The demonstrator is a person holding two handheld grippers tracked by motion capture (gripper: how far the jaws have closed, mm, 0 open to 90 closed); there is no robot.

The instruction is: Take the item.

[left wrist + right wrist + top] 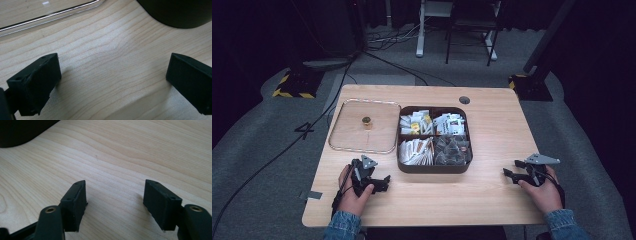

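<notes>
A dark square box with several compartments of tea bags and sachets stands in the middle of the wooden table. Its clear lid, with a small wooden knob, lies flat to the left of it. My left gripper rests on the table near the front edge, left of the box, open with nothing between its jaws; in the left gripper view bare wood lies between them. My right gripper rests at the front right, open and empty, and so it stands in the right gripper view.
The box's dark wall and the lid's clear edge lie just ahead of the left gripper. A corner of the box appears far left in the right gripper view. A cable hole sits at the table's back edge.
</notes>
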